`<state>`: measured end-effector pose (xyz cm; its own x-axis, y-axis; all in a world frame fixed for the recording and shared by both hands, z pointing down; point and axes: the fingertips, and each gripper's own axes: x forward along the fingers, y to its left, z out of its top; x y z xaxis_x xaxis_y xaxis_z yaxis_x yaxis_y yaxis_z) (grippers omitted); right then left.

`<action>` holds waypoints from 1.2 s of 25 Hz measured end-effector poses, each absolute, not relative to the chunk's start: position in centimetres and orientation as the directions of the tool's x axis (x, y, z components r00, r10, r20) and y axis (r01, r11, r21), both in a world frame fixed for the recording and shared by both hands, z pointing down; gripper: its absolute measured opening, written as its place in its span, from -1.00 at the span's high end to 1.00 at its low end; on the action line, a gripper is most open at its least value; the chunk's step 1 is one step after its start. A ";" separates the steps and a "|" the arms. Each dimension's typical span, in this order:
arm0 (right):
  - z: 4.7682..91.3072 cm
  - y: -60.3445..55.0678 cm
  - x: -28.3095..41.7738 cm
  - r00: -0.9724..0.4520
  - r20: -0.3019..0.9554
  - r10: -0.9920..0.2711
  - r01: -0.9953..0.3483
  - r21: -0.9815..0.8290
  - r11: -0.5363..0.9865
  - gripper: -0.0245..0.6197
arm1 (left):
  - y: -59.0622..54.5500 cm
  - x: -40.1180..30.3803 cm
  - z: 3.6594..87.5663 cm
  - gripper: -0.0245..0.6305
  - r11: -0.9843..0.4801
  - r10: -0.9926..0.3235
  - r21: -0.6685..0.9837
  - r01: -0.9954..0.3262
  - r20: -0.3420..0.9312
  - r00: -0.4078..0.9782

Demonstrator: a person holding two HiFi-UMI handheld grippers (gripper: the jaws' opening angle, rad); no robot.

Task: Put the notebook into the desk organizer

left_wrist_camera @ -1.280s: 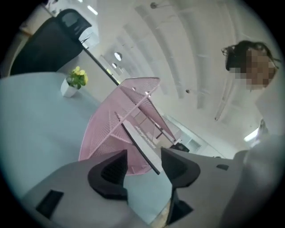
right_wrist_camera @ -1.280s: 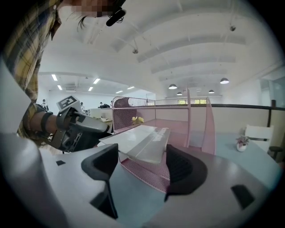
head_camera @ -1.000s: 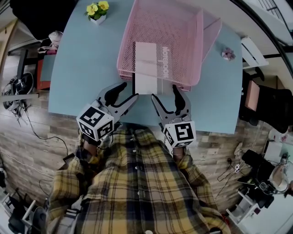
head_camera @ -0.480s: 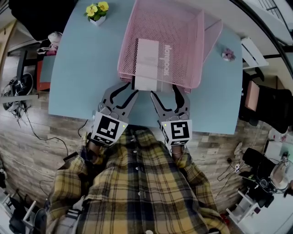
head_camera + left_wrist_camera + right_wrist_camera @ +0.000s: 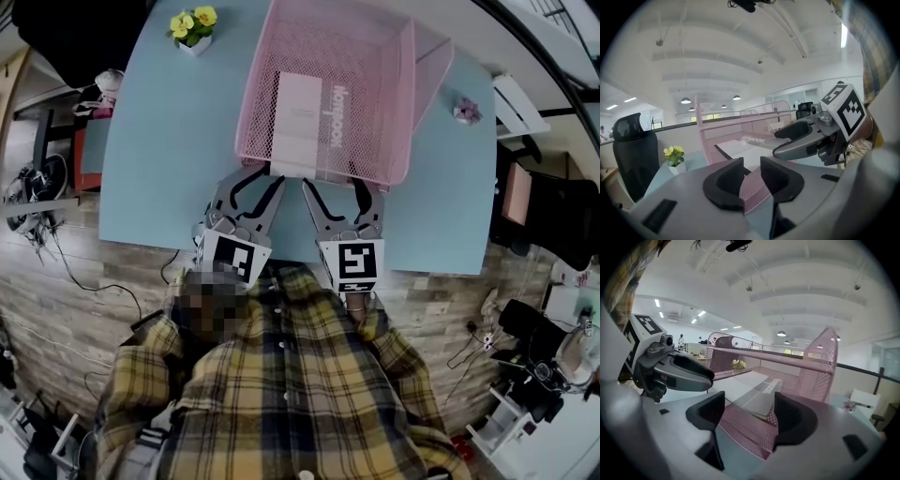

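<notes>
The pale pink-and-white rectangular notebook [image 5: 298, 117] lies flat inside the pink wire-mesh desk organizer [image 5: 405, 94] on the light blue counter [image 5: 169, 141]. Its long axis runs 12 to 6 o'clock, with the near end at the front lip [image 5: 373, 174]. It sits at 1 o'clock from the left hand-held gripper [image 5: 251, 186], whose jaws have just been closing and hold that lip in their narrowed gap. It sits at 11 o'clock from the right hand-held gripper [image 5: 339, 192], spread wide. Both seem about equally near.

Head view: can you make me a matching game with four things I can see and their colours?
Things:
1. notebook
2. desk organizer
3. flowers
4. table

Colours:
A. yellow
B. light blue
C. white
D. pink

Right pairs: 1-C, 2-D, 3-A, 4-B.
</notes>
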<state>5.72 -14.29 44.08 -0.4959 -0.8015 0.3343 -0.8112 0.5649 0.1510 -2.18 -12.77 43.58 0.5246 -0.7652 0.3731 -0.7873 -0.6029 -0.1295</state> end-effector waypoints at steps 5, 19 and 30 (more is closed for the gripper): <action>44.2 -14.8 5.8 -0.474 0.346 -0.810 -0.823 0.152 0.547 -0.11 | -13.4 -2.1 43.7 0.61 -0.586 -0.774 -0.143 -0.798 0.390 0.499; 44.7 -14.6 5.9 -0.477 0.365 -0.800 -0.822 0.138 0.553 -0.11 | -14.2 -2.3 43.9 0.61 -0.559 -0.788 -0.142 -0.817 0.399 0.470; 43.9 -13.9 6.3 -0.489 0.340 -0.803 -0.821 0.131 0.556 -0.11 | -13.3 -3.1 43.4 0.61 -0.539 -0.801 -0.133 -0.832 0.388 0.456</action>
<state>6.26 -13.94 43.87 -0.4892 -0.8031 0.3402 -0.8211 0.5556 0.1308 -3.11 -13.25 43.42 0.4564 -0.8009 0.3876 -0.8319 -0.5387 -0.1334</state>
